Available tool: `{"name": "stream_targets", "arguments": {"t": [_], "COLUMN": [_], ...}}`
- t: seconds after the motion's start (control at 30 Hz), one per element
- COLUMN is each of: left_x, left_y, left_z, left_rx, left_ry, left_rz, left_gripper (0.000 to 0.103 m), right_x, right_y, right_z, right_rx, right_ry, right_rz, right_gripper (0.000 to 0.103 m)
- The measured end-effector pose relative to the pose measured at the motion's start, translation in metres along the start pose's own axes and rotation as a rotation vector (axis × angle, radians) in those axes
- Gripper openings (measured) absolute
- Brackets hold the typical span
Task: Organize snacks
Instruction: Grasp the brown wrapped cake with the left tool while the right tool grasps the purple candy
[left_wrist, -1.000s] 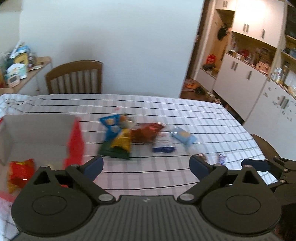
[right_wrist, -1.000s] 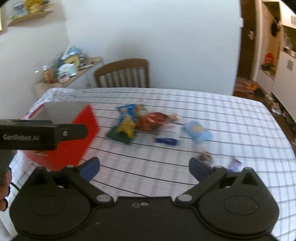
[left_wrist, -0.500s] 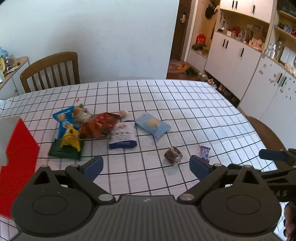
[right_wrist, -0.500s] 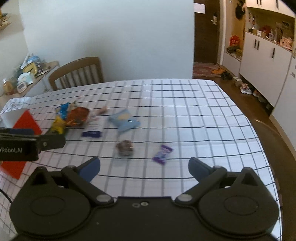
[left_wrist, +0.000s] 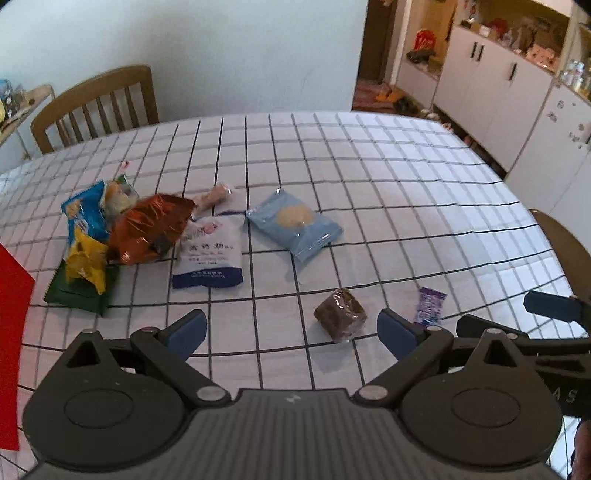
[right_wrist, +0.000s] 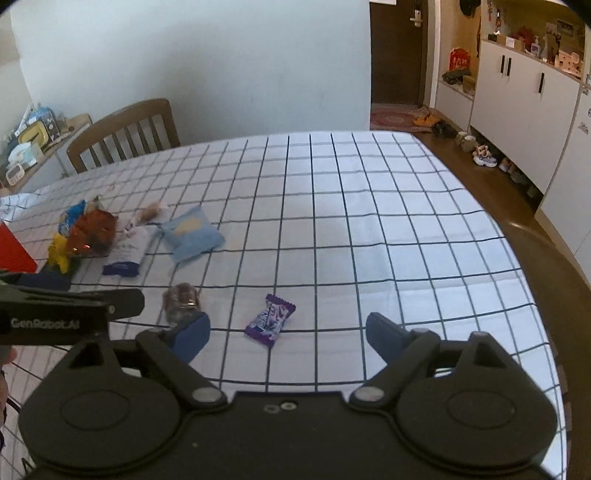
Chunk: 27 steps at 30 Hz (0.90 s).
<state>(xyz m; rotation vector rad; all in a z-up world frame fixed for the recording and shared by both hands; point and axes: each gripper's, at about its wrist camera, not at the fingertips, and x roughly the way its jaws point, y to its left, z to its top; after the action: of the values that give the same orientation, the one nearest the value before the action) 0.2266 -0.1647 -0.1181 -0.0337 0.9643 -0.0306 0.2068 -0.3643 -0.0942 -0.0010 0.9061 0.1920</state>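
Snacks lie on a checked tablecloth (left_wrist: 369, 177). At the left is a pile: a blue bag (left_wrist: 83, 214), a yellow pack (left_wrist: 86, 264), a green pack (left_wrist: 79, 295) and an orange-brown foil bag (left_wrist: 149, 229). Beside them lie a white-and-blue pouch (left_wrist: 210, 254) and a light blue packet (left_wrist: 293, 223). A brown wrapped cake (left_wrist: 340, 314) and a purple candy (left_wrist: 428, 306) lie nearest. My left gripper (left_wrist: 291, 332) is open and empty above the near edge. My right gripper (right_wrist: 288, 332) is open and empty, with the purple candy (right_wrist: 269, 319) between its fingers' line.
A red box (left_wrist: 11, 332) stands at the left edge. A wooden chair (left_wrist: 96, 107) is at the table's far side. White cabinets (left_wrist: 498, 85) line the right wall. A dark chair back (left_wrist: 561, 240) sits at the table's right edge.
Both views have swung right, away from the red box, and come closer to the brown cake and purple candy. Both grippers stay open.
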Motion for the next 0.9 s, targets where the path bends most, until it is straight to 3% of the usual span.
{"name": "stream_targets", "arguments": {"t": [0.37, 0.47, 0.67, 0.77, 0.83, 0.9], "left_x": [0.046, 0.056, 0.062, 0.061, 0.059, 0.056], "left_y": [-0.010, -0.012, -0.017, -0.020, -0.021, -0.022], "left_z": [0.011, 0.013, 0.013, 0.014, 0.013, 0.012], "left_rx": [-0.053, -0.063, -0.063, -0.049, -0.040, -0.033], "left_ry": [0.099, 0.131, 0.138, 0.135, 0.134, 0.130], "left_rz": [0.001, -0.007, -0.017, -0.019, -0.033, -0.056], "left_gripper": [0.090, 0.082, 0.071, 0.063, 0.051, 0.041], "right_x": [0.040, 0.048, 0.059, 0.061, 0.062, 0.061], "right_y": [0.000, 0.005, 0.013, 0.016, 0.018, 0.018], "right_z": [-0.001, 0.001, 0.001, 0.000, 0.000, 0.000], "right_rx": [-0.046, -0.067, -0.083, -0.098, -0.101, -0.093], "right_ry": [0.050, 0.049, 0.063, 0.066, 0.064, 0.064], "right_rz": [0.026, 0.024, 0.019, 0.014, 0.010, 0.006], "right_gripper": [0.077, 0.074, 0.055, 0.051, 0.046, 0.035]}}
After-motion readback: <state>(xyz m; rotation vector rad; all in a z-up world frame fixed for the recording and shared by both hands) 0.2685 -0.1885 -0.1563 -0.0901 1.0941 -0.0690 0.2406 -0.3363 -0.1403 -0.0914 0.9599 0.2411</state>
